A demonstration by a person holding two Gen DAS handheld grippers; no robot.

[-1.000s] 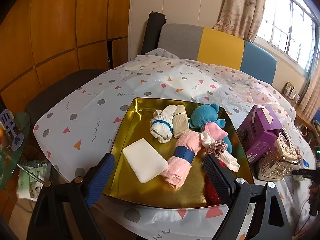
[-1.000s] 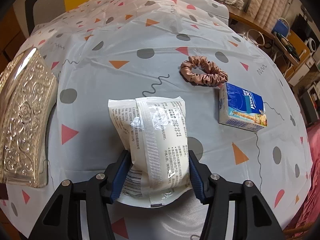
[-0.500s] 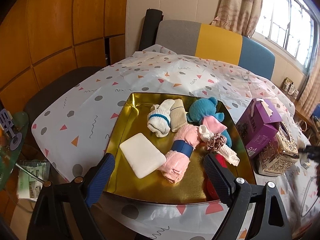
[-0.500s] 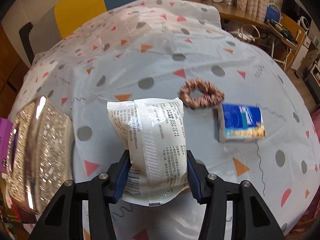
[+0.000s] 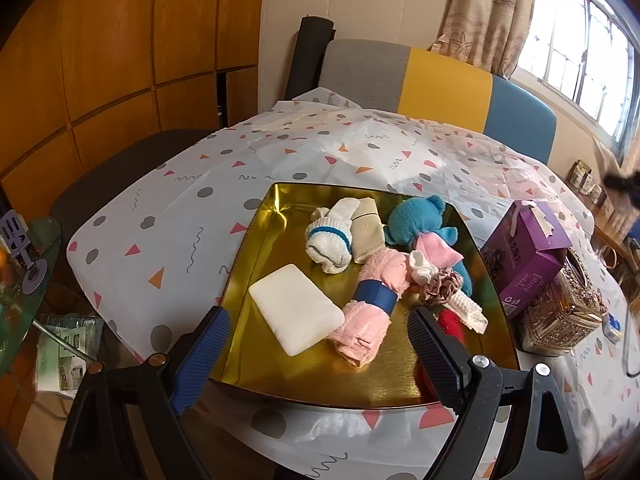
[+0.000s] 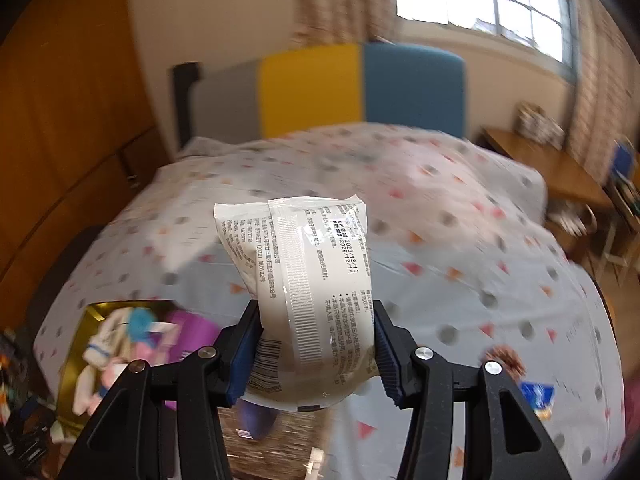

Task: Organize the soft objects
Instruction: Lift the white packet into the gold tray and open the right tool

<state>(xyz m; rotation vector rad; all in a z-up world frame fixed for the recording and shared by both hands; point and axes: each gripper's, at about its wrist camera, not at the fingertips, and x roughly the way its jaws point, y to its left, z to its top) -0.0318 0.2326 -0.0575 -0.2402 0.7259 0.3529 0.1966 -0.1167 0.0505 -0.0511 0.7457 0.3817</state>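
Observation:
My right gripper (image 6: 310,354) is shut on a white printed soft packet (image 6: 308,276) and holds it in the air above the table. My left gripper (image 5: 316,354) hangs open and empty over the near edge of a gold tray (image 5: 280,216). In that tray lie a white pad (image 5: 296,308), a rolled pink towel with a blue band (image 5: 376,296), white socks (image 5: 332,240), a blue plush toy (image 5: 412,220) and a brown scrunchie (image 5: 440,286). The tray (image 6: 76,344) shows blurred at lower left in the right wrist view.
A purple box (image 5: 524,256) and an ornate gold tissue box (image 5: 564,316) stand right of the tray. A pink scrunchie (image 6: 504,360) and a blue tissue pack (image 6: 538,394) lie on the patterned tablecloth (image 5: 280,156). A grey, yellow and blue chair back (image 5: 444,88) stands behind.
My right gripper has lifted the white packet off the table and swung left, toward the gold tray. The left gripper has stayed where it was.

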